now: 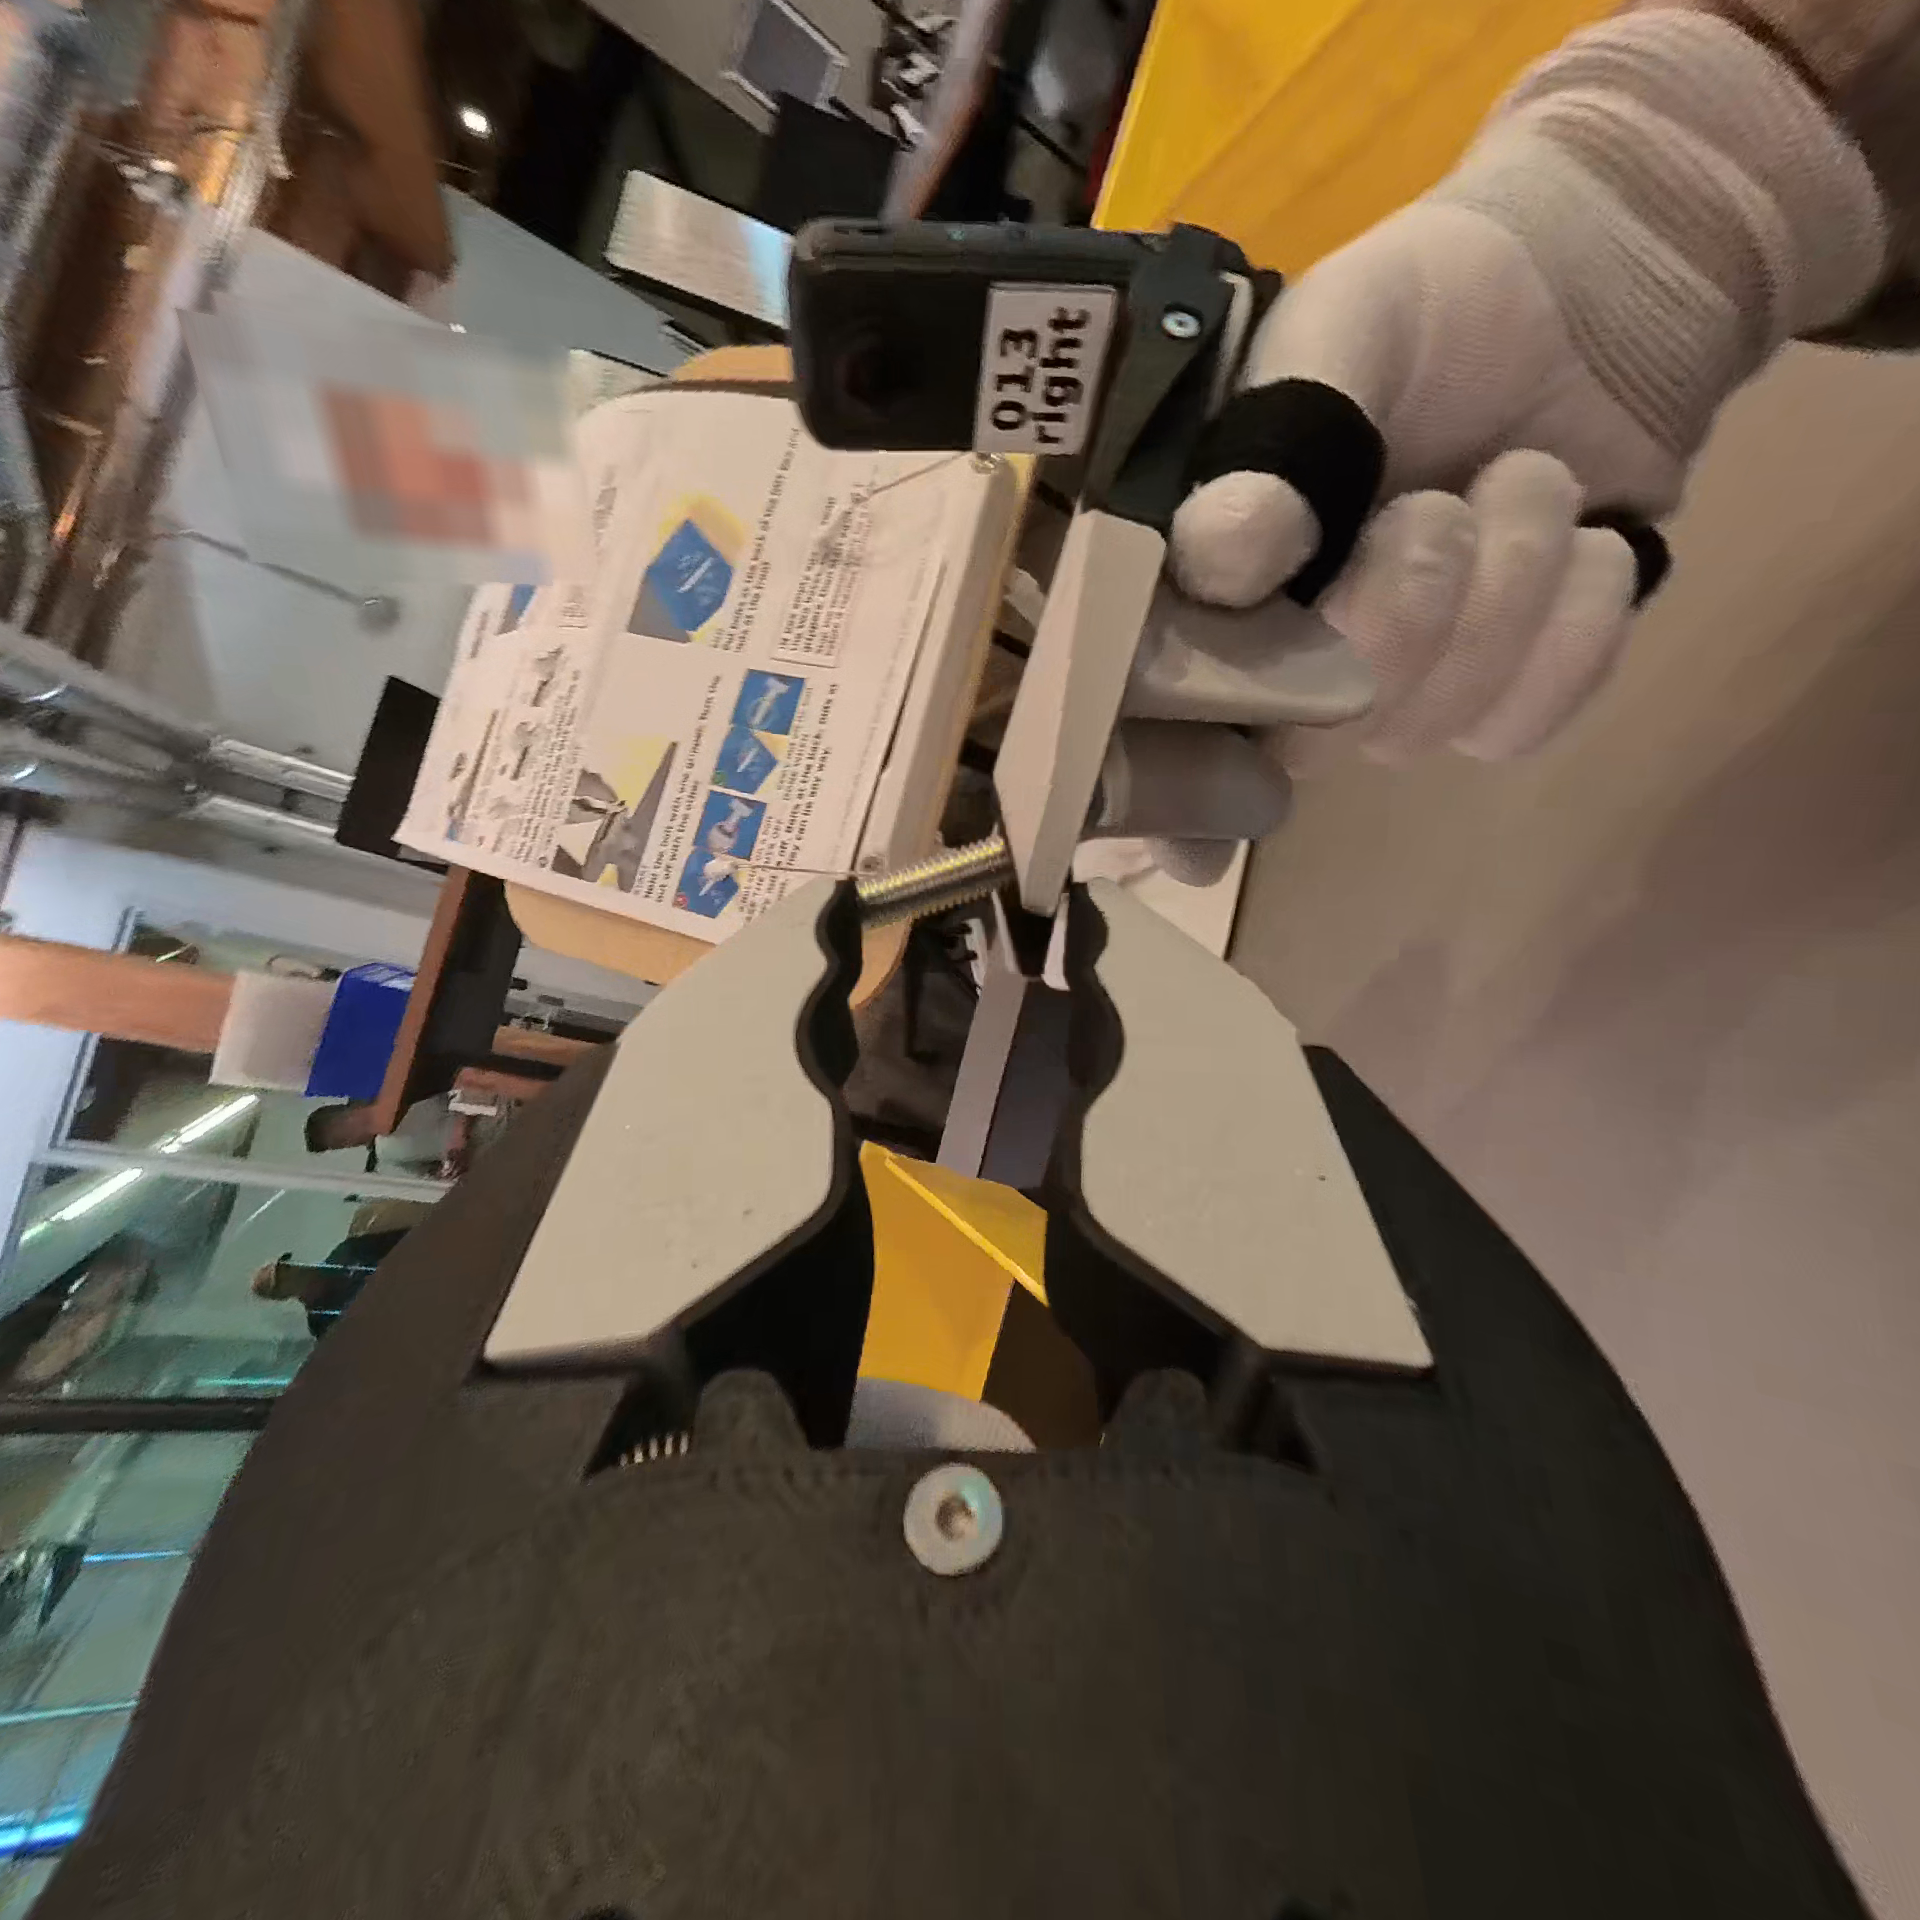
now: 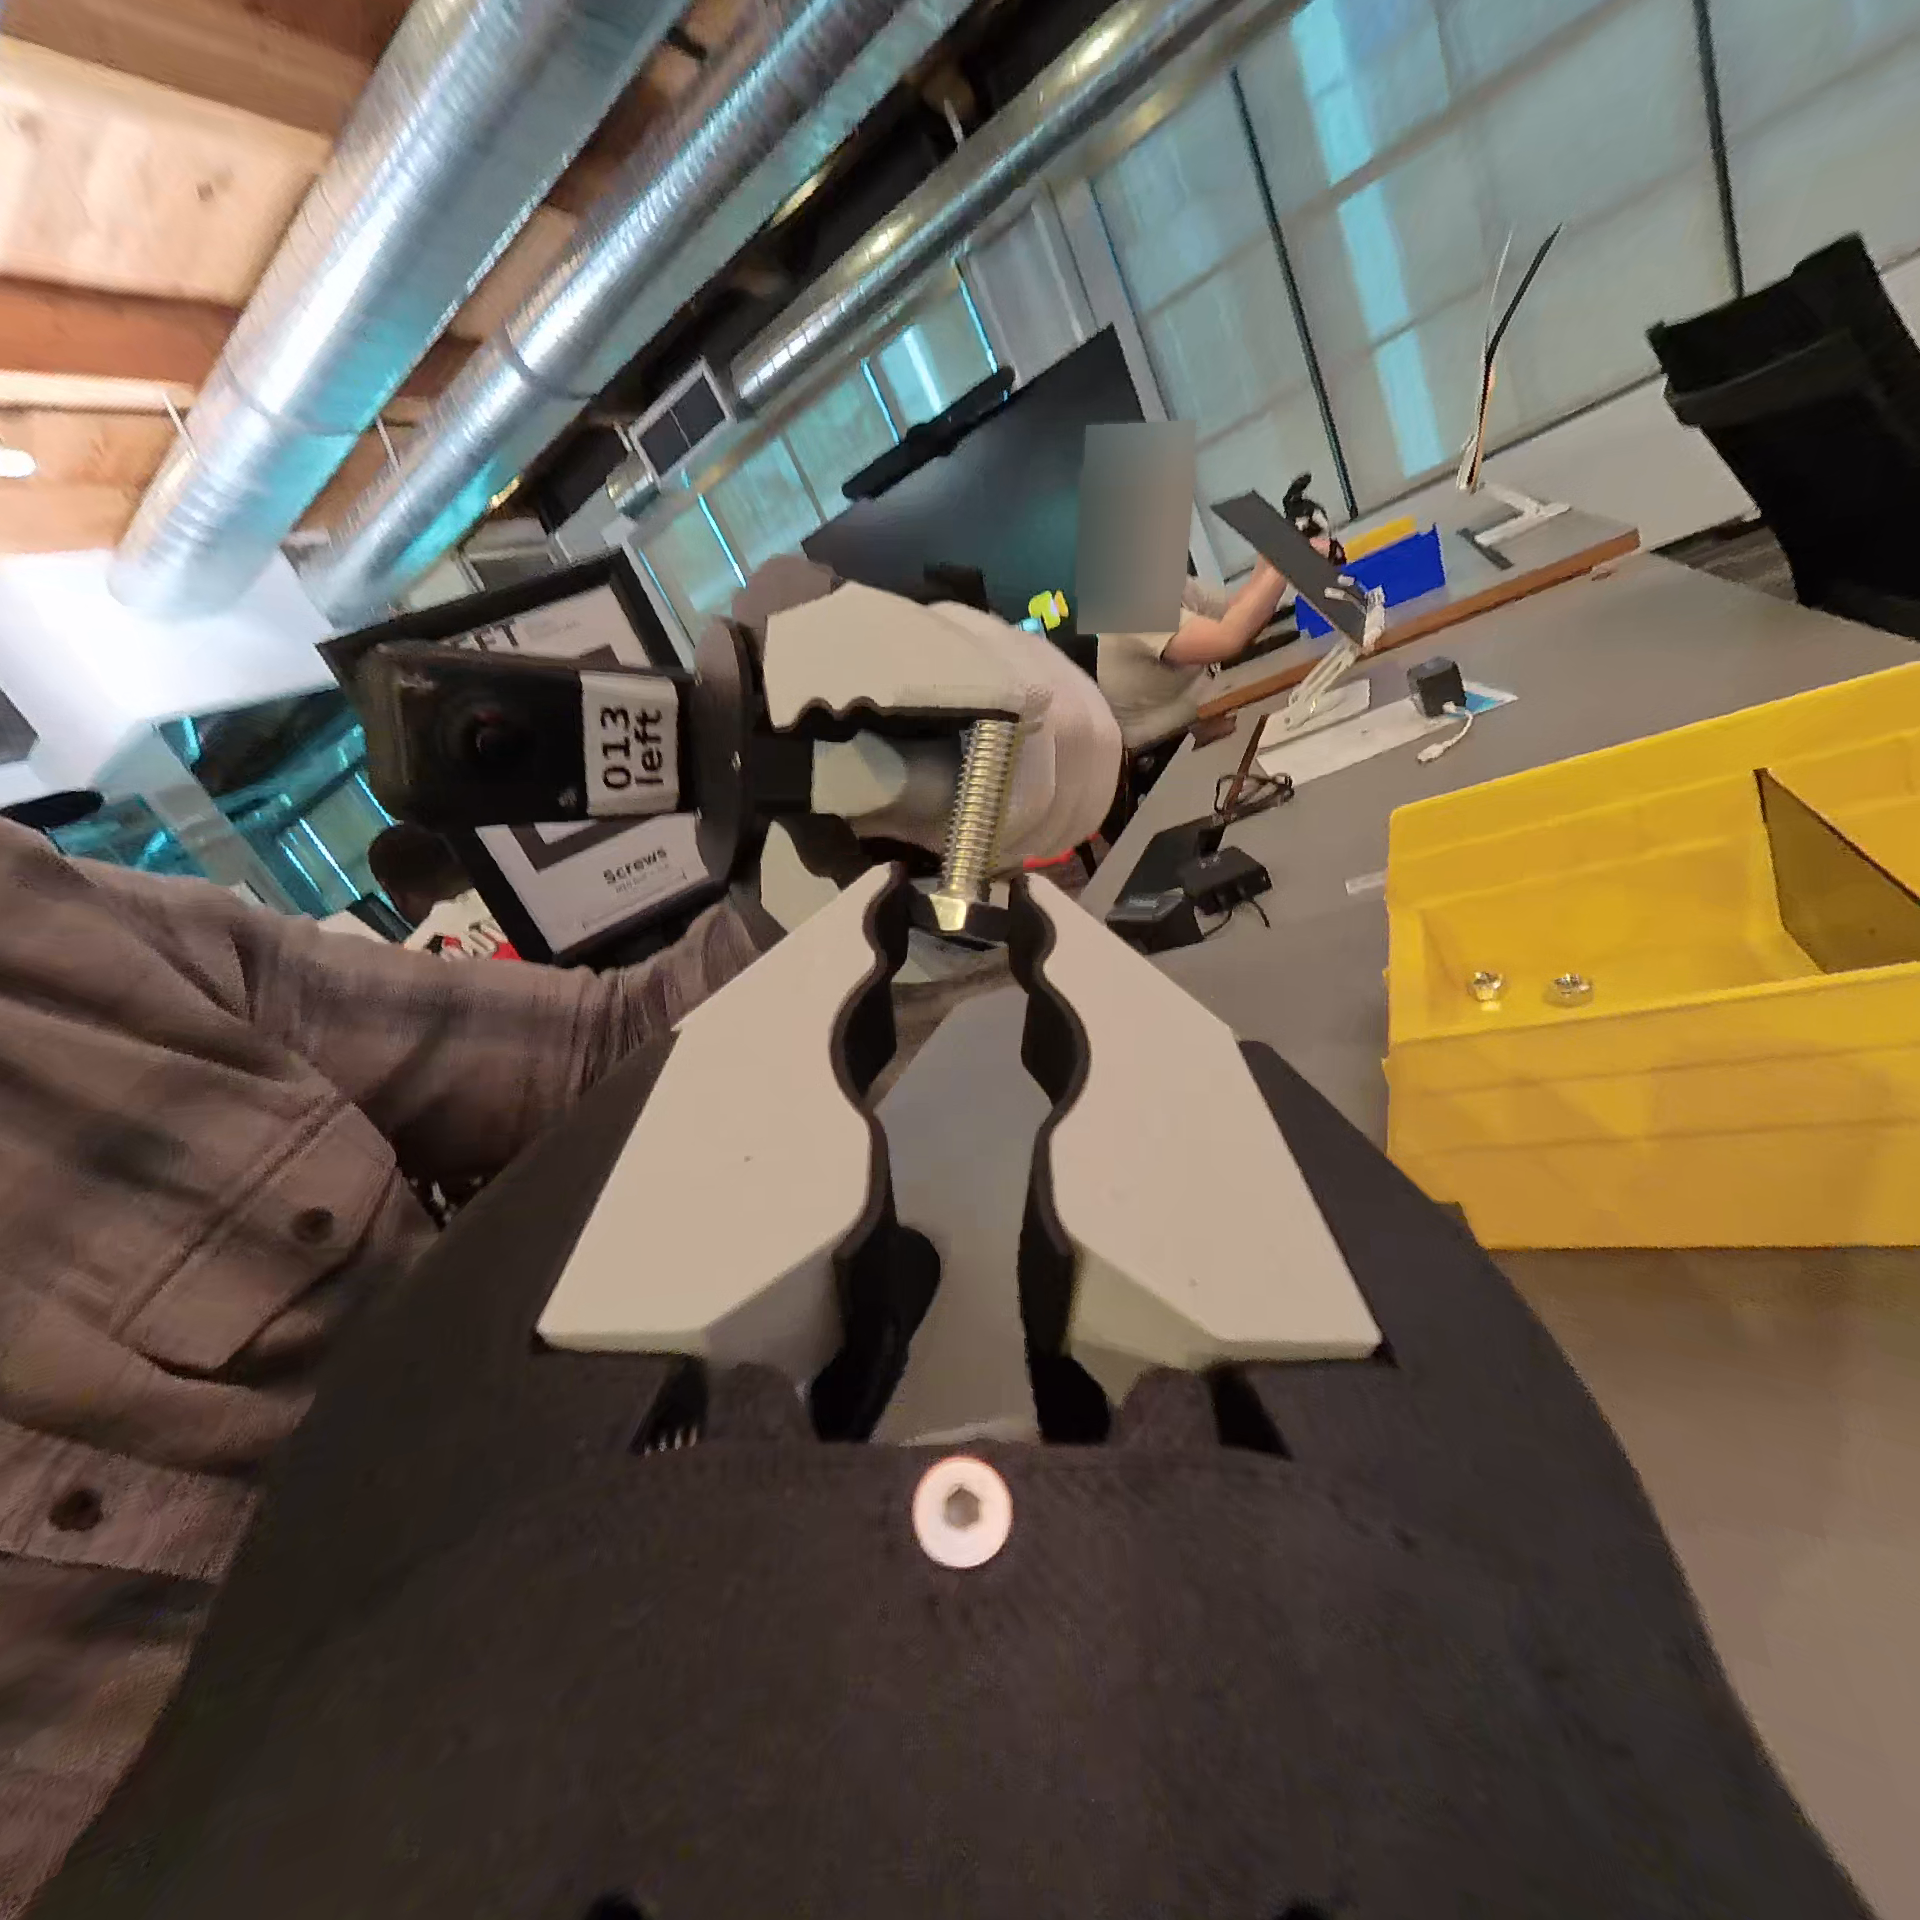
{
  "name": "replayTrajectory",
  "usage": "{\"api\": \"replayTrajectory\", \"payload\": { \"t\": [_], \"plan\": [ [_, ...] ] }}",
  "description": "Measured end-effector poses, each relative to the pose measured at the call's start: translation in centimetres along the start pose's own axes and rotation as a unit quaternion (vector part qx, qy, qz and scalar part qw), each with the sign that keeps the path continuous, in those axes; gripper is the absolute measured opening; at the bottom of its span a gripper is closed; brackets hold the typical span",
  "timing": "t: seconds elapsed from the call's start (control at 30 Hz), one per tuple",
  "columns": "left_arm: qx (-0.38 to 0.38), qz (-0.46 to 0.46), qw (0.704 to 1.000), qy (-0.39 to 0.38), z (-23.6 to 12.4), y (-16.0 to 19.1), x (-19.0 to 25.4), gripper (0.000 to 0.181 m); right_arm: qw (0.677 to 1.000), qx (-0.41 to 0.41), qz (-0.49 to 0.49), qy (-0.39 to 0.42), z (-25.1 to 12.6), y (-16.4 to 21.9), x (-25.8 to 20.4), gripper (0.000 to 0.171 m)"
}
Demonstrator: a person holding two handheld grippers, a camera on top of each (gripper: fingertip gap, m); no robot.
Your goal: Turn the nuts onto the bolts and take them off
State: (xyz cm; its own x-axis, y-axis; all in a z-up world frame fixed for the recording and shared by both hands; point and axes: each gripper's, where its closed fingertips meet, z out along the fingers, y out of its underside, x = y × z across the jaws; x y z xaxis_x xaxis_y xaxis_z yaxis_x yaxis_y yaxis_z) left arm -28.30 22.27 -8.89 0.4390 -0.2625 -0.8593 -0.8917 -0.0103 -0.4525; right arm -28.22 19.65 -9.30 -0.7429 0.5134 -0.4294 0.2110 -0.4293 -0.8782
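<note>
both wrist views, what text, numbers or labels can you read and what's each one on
I don't copy out writing, so here is only what carries it.
White label on the black camera, left wrist view: large print, legible.
Instruction sheet behind it: small print, mostly too fine to read.
White camera label, right wrist view: large print, legible.
Framed sign behind it: partly hidden.

The bolt [image 2: 977, 805] is held above the tabletop [image 2: 1621, 1371], its head between the right gripper [image 2: 961, 914] fingers and its threaded tip between the left gripper [image 2: 883, 727] fingers. A bin [image 2: 1621, 1122] is set on the tabletop to the right, with two nuts [image 2: 1522, 989] lying inside, near its front wall.
</note>
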Motion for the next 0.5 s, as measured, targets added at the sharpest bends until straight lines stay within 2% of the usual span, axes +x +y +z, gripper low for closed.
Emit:
{"api": "replayTrajectory", "payload": {
  "t": [0.13,0.27,0.33,0.5],
  "plan": [
    [-0.022,0.036,0.998,0.05,-0.1,0.1,1.6,0.038,1.0,-0.009,0.003,0.005,-0.3,0.0,0.1,0.024],
    [-0.043,0.07,0.994,0.077,0.3,0.4,3.2,0.038,0.997,-0.056,-0.028,0.042,-0.4,1.1,0.8,0.009],
    [-0.057,0.083,0.991,0.092,0.2,0.8,3.5,0.038,0.995,-0.078,-0.04,0.056,-0.4,1.6,1.1,0.009],
    [-0.052,0.07,0.994,0.06,0.1,0.6,2.7,0.038,0.995,-0.055,-0.056,0.062,-0.1,0.8,0.9,0.008]
  ]
}}
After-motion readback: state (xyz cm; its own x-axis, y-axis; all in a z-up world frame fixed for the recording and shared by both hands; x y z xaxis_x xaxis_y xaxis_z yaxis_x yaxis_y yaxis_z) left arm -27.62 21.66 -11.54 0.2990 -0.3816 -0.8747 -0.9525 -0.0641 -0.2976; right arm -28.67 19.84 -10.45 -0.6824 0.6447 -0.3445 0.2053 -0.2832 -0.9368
